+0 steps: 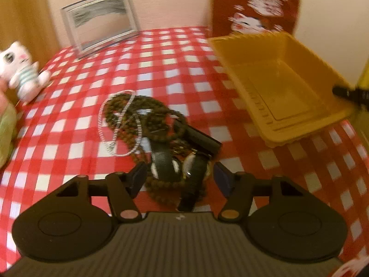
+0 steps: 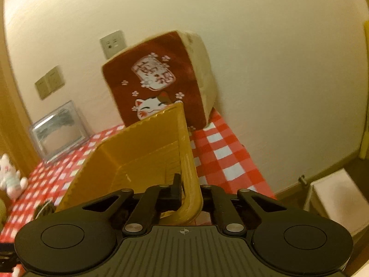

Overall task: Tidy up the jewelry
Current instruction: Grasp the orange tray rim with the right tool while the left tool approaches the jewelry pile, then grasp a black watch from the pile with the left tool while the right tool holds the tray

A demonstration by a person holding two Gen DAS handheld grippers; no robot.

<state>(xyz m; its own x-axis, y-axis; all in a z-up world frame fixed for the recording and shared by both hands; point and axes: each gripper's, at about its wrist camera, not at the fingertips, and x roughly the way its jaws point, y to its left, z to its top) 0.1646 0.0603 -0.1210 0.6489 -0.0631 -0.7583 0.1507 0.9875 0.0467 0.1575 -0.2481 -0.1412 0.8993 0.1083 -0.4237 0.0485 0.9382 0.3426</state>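
I am holding the left gripper [image 1: 180, 175] low and angled downward, its two fingers spread wide apart with the dark pads [image 1: 138, 176] facing each other across the gap. My right gripper [image 2: 190, 191] is pointing forward and slightly upward, its fingers drawn close together and pinching the rim of the yellow tray [image 2: 138, 152], one finger inside the wall and the other outside. In the left wrist view, only the black tip of that right gripper is showing at the far right edge.
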